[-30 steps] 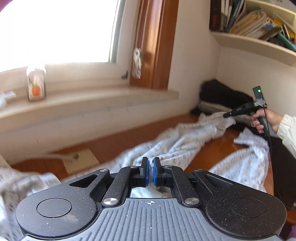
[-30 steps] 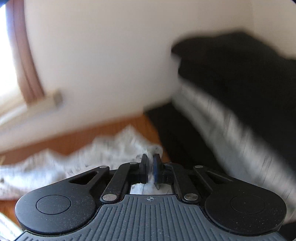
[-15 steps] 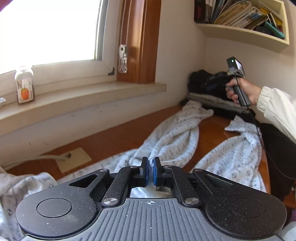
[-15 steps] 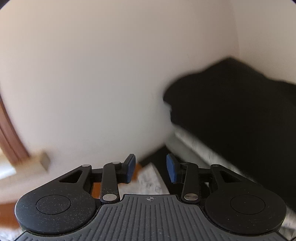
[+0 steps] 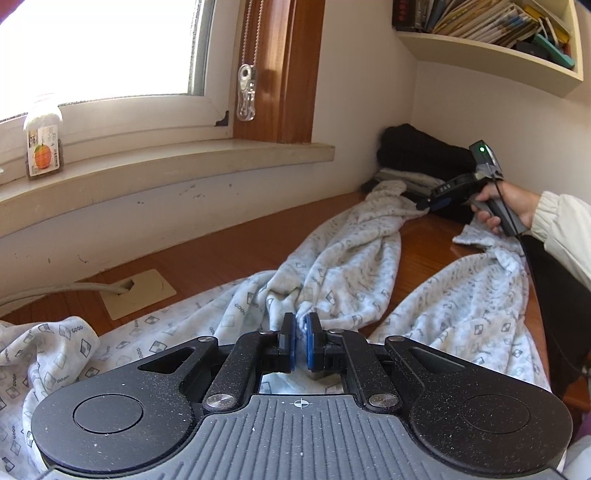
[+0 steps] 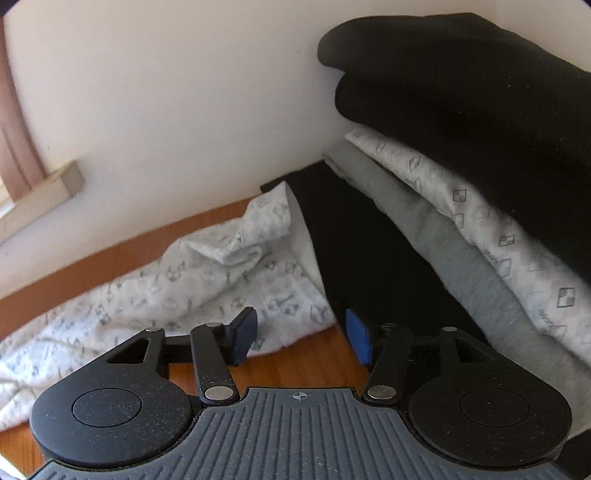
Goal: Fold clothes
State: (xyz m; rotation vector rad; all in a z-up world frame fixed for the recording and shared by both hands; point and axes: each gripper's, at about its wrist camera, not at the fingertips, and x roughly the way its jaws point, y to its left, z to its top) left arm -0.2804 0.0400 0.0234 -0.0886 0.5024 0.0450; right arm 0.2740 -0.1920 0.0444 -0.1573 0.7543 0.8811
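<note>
White patterned pyjama trousers [image 5: 351, 258] lie spread over the wooden table [image 5: 221, 258], both legs running away to the right. My left gripper [image 5: 301, 325] is shut on a bunched fold of them near the waist. One leg ends at the stack of folded clothes [image 5: 417, 155]. The right gripper [image 5: 428, 201] hovers just above that leg end. In the right wrist view the right gripper [image 6: 301, 332] has its jaws opening with only bare table between them. The leg's hem [image 6: 207, 280] lies just ahead, touching the left finger's side.
The folded stack [image 6: 461, 110] of black, grey and patterned clothes fills the corner against the wall. A sill holds a bottle [image 5: 42, 147]. A cable enters a beige floor plate [image 5: 138, 293]. A bookshelf [image 5: 487, 33] hangs above. A person's hand [image 5: 506, 206] holds the right gripper.
The right gripper opened and let go of the trouser leg, lifted away, then came back down beside the leg end. The left gripper stayed clamped on the fabric.
</note>
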